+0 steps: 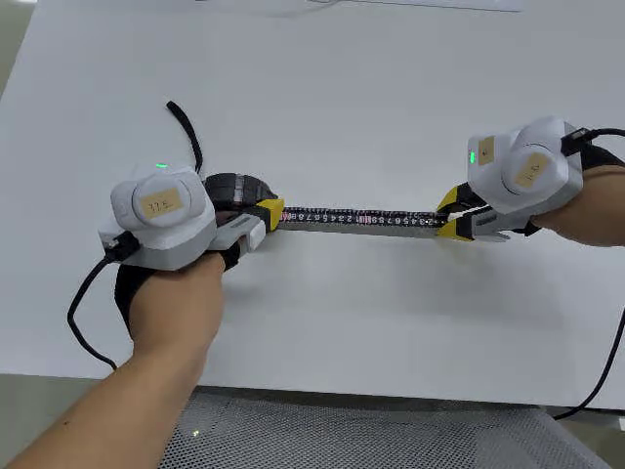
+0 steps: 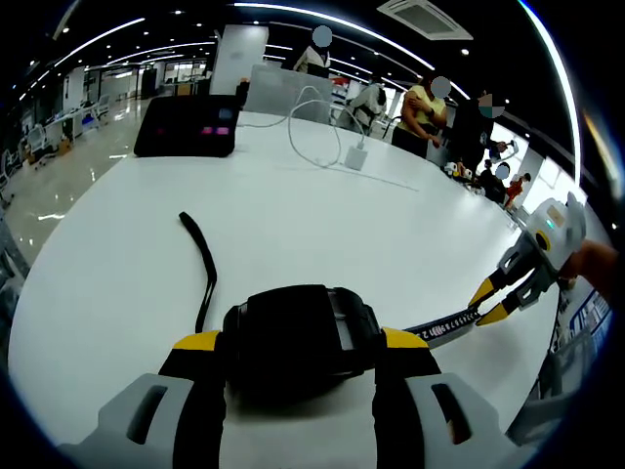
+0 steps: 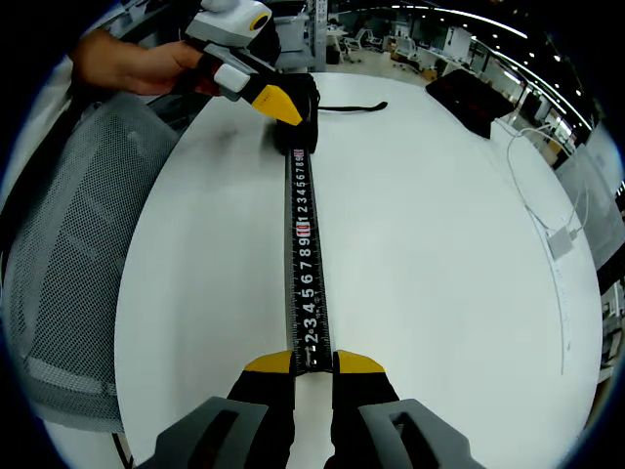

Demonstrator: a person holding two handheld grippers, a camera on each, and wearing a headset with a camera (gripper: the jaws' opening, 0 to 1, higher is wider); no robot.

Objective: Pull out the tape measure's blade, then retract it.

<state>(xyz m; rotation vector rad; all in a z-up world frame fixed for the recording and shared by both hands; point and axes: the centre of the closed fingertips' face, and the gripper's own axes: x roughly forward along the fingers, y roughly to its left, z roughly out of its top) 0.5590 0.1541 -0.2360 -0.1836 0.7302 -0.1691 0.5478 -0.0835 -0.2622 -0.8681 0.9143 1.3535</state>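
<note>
A black tape measure case (image 1: 234, 192) (image 2: 301, 337) sits on the white table (image 1: 371, 88), clamped by my left gripper (image 1: 264, 220) (image 2: 303, 342) with its yellow-tipped jaws on both sides. The black blade (image 1: 356, 217) (image 3: 305, 244) with white numbers is drawn out to the right, a little above the table. My right gripper (image 1: 449, 215) (image 3: 312, 363) is shut on the blade's end. In the left gripper view, the right gripper (image 2: 493, 298) holds the blade's tip (image 2: 444, 325) far right. The case's black wrist strap (image 1: 186, 127) (image 2: 203, 259) trails on the table behind the case.
A grey mesh chair (image 1: 371, 435) (image 3: 68, 244) stands at the table's near edge. A dark tablet (image 2: 187, 125) and a white charger with cable (image 2: 354, 156) lie at the far side. Several people stand beyond the table. Cables hang from both grippers.
</note>
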